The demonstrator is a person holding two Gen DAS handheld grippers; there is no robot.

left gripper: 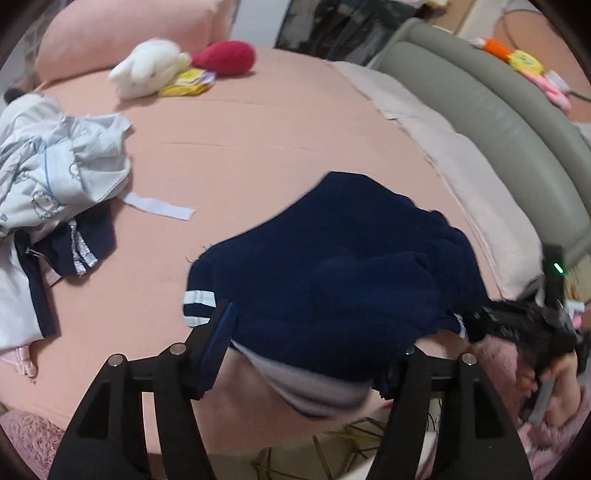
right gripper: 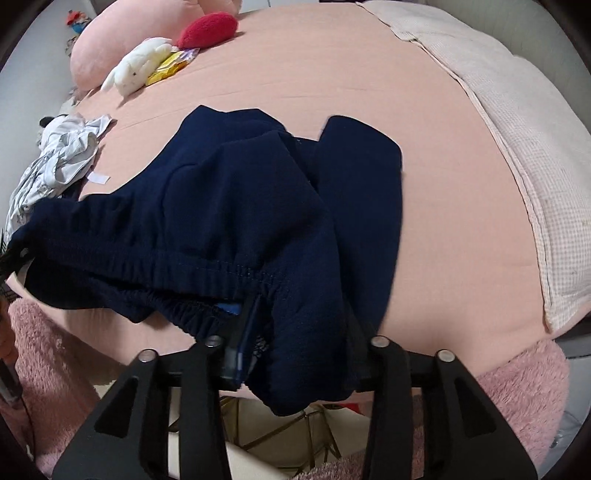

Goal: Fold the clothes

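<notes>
- Navy garment (left gripper: 343,266), knitted-looking with white stripes (left gripper: 198,300) at one hem, lies bunched at the near edge of the pink bedsheet (left gripper: 258,147); its elastic waistband (right gripper: 184,273) hangs over the edge toward both grippers.
- Left gripper (left gripper: 306,354) has its fingers spread wide apart; the navy fabric drapes between them and over the left finger (left gripper: 218,343), but the pads do not press on it.
- Right gripper (right gripper: 295,347) stands with its fingers partly apart; the waistband end sags into the gap and covers the tips, unclamped as far as can be seen.
- Pile of pale printed clothes (left gripper: 55,166) sits well apart at the left side of the bed.
- White plush rabbit (left gripper: 147,68), a red plush (left gripper: 225,55) and a pink pillow (left gripper: 125,33) lie at the far end.
- Cream blanket (right gripper: 517,147) runs along the right side.
</notes>
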